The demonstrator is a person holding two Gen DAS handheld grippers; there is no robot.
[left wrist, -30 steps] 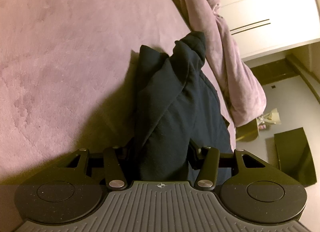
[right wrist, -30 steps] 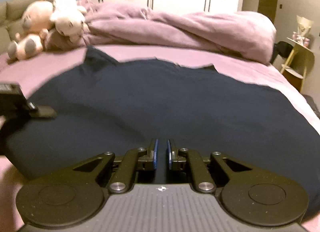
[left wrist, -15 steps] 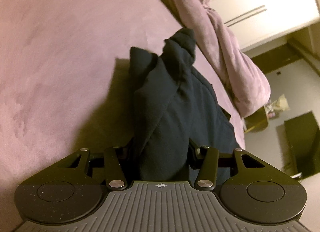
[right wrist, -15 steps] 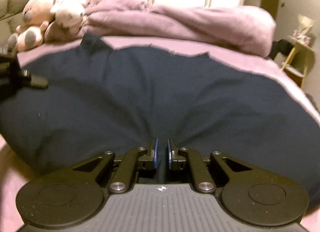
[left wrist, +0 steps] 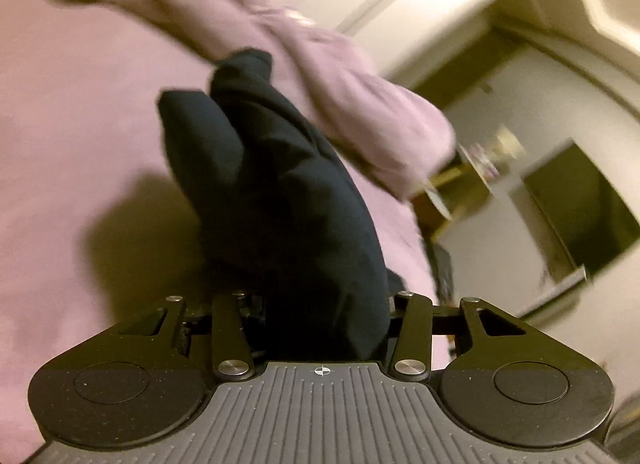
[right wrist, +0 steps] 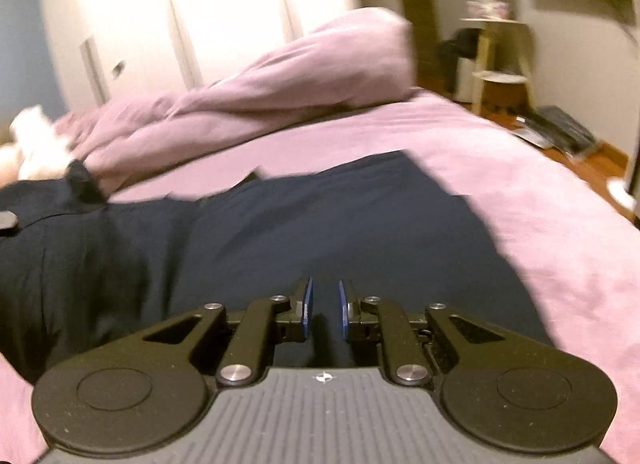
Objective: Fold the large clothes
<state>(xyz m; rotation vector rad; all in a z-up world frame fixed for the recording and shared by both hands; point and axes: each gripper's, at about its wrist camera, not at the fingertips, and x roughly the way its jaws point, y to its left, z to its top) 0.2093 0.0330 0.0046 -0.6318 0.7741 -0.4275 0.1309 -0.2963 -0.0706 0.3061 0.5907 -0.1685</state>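
Each black hand-held gripper (right wrist: 322,306) (left wrist: 320,304) has a ribbed grey base, round side discs, silver screws on its linkage arms; the right's pads (right wrist: 307,302) are blue.

Dark garment (left wrist: 296,199) bunched in left gripper (left wrist: 320,304) over pink bedspread (left wrist: 80,103).
Jaws closing on thick fabric; rumpled duvet (left wrist: 360,103) at upper right.

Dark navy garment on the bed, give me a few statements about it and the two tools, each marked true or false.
1. The dark navy garment lies on a pink bed cover. True.
2. The left tool has a thick bunch of the garment between its fingers. True.
3. The right tool is empty. False: dark fabric sits between its blue pads.
4. The bed cover is green. False: it is pink.
5. A rumpled pink duvet lies beyond the garment. True.
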